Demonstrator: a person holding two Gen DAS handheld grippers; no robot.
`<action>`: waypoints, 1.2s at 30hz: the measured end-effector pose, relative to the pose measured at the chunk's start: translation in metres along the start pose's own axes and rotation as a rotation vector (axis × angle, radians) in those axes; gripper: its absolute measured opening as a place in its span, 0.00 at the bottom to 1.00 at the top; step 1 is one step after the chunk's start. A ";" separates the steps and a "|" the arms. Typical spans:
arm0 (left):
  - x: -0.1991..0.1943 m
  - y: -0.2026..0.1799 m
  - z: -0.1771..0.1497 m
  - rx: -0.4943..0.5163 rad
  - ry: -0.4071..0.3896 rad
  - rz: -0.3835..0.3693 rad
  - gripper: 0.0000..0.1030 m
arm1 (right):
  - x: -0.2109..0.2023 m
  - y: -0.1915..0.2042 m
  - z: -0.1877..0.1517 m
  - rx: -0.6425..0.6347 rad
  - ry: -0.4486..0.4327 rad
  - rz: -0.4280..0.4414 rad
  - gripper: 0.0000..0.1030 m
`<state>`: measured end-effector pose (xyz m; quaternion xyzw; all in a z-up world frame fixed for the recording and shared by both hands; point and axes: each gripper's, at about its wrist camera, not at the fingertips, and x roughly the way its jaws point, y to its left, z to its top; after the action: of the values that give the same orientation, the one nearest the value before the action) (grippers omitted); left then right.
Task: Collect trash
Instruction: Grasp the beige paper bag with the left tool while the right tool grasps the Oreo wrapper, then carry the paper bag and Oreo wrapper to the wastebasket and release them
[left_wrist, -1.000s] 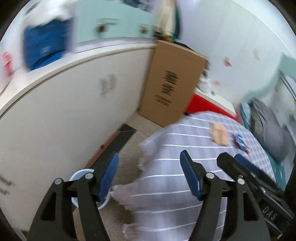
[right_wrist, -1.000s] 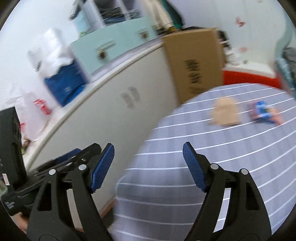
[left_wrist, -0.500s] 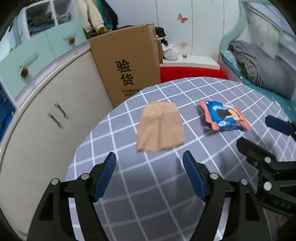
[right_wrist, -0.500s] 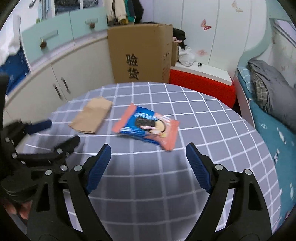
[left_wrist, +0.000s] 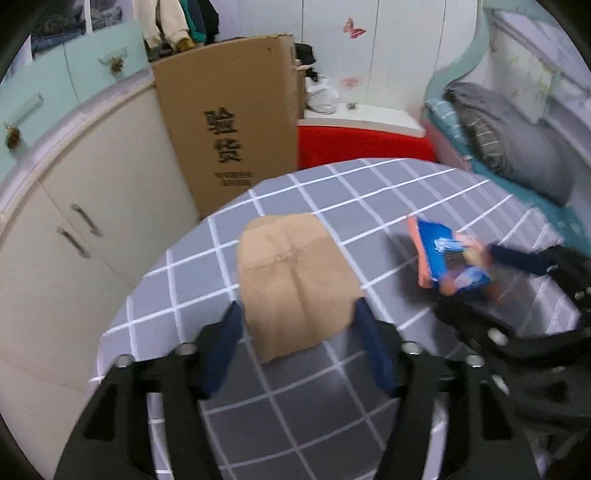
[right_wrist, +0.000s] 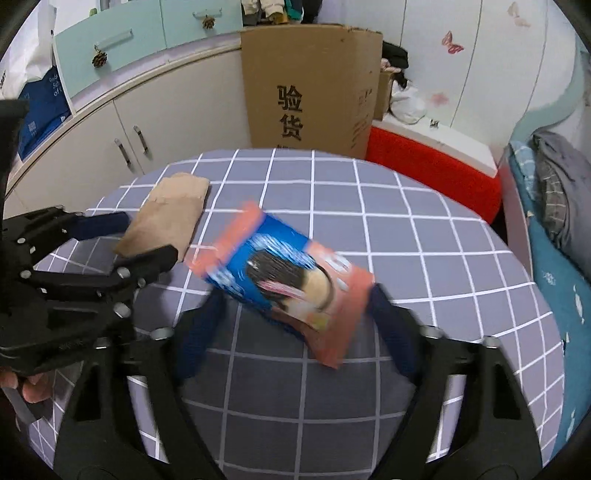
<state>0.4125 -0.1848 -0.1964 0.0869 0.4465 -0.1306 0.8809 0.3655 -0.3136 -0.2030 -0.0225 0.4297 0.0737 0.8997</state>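
A flat brown paper bag lies on the round table with the grey checked cloth. My left gripper is open, its blue pads on either side of the bag's near end. A blue and orange cookie wrapper lies near the table's middle. My right gripper is open around the wrapper's near end. The bag also shows in the right wrist view, and the wrapper in the left wrist view.
A tall cardboard box stands behind the table against white curved cabinets. A red bench is at the back right. A bed with grey bedding lies to the right.
Both grippers have moved forward and down over the table. The left one now straddles the paper bag and the right one straddles the cookie wrapper.
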 end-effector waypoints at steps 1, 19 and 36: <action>0.000 -0.002 0.000 0.009 -0.004 -0.005 0.33 | -0.001 0.001 0.001 -0.006 -0.004 -0.007 0.52; -0.073 0.033 -0.050 -0.135 -0.070 -0.104 0.05 | -0.057 0.061 -0.006 0.006 -0.083 0.111 0.09; -0.186 0.254 -0.209 -0.486 -0.141 0.095 0.05 | -0.073 0.324 -0.017 -0.128 -0.033 0.438 0.09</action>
<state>0.2260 0.1417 -0.1594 -0.1158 0.3976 0.0164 0.9101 0.2578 -0.0035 -0.1497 0.0154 0.4042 0.2946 0.8658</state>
